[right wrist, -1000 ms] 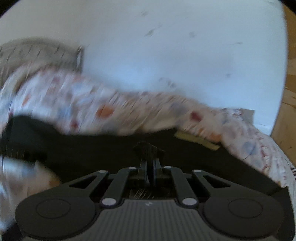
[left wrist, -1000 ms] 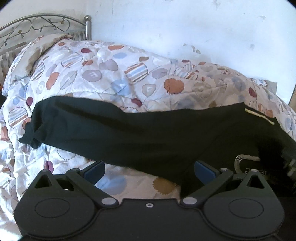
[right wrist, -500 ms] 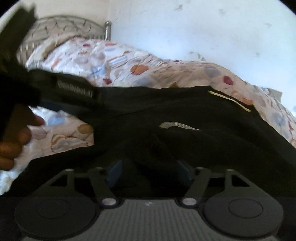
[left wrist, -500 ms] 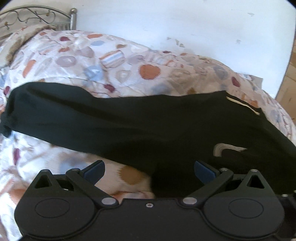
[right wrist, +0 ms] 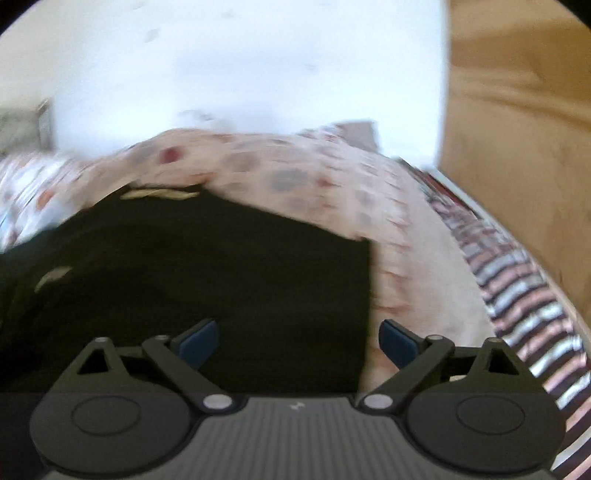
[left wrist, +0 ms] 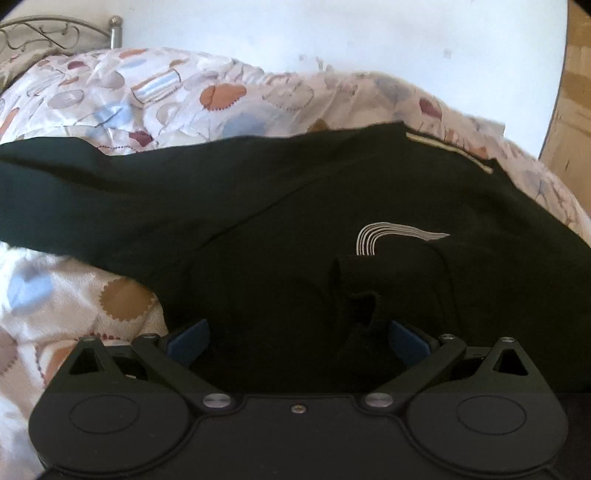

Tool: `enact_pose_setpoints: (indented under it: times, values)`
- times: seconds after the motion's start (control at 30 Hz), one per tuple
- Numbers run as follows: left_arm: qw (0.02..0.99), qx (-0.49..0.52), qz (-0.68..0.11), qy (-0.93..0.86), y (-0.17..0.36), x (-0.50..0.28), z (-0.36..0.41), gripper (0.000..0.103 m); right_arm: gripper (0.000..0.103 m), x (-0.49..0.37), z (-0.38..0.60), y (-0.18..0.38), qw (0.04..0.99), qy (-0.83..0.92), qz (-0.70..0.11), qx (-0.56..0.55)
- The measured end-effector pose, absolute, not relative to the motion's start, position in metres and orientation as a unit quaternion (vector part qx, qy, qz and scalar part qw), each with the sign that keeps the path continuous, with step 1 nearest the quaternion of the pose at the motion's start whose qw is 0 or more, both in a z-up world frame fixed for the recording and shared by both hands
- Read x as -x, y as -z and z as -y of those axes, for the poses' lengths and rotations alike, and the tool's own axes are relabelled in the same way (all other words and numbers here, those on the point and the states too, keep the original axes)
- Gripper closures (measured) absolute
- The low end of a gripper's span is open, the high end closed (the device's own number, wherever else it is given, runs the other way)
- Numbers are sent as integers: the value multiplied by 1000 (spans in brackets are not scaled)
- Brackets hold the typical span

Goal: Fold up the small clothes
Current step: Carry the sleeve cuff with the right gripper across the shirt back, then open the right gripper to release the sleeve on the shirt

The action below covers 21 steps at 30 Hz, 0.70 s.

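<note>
White wall (left wrist: pixel 369 37) behind, metal headboard (left wrist: pixel 55 33) off at 10 o'clock, and a quilt (left wrist: pixel 166 92) covered in hearts and circles over the whole bed. The black shirt (left wrist: pixel 258 206) lay spread across that quilt, sleeve trailing toward 9 o'clock, pale striped logo (left wrist: pixel 391 236) facing up. The left gripper (left wrist: pixel 297 338) stood wide apart over the bunched hem, gripping nothing. The right gripper (right wrist: pixel 299 339) was opening at the shirt's 3 o'clock edge, cloth between its 2 pads but not pinched.
</note>
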<state>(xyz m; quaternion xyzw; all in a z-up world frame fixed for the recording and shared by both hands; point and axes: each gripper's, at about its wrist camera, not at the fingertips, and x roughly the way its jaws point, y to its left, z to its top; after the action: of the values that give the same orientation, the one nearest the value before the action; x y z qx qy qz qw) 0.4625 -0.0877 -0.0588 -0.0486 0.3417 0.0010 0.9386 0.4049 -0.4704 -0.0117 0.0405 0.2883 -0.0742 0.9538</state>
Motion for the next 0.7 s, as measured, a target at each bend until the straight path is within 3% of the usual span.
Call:
enact_pose_setpoints:
  times: [0.1,0.27,0.33,0.37,0.57,0.7]
  values:
    - [946,42,-323,-1,64,-456,90,0,27,-420,522,19,944,90,-284,-140]
    - [947,41,-320,-1,65,-456,89,0,40,-446,567,37,921,66,-281,-262]
    - [947,43,-318,0,66,-456,88,0,69,-455,569,43,914,57,-291,-278]
    - [947,42,-318,1,66,-456,88,0,95,-458,565,45,913,60,-295,-274]
    - [950,35,-311,-1,69,-454,91,0,100,-448,563,35,926,120,-264,-242]
    - [951,33,-307,-3,71,-453,93,0,81,-430,554,27,934,145,-280,-169]
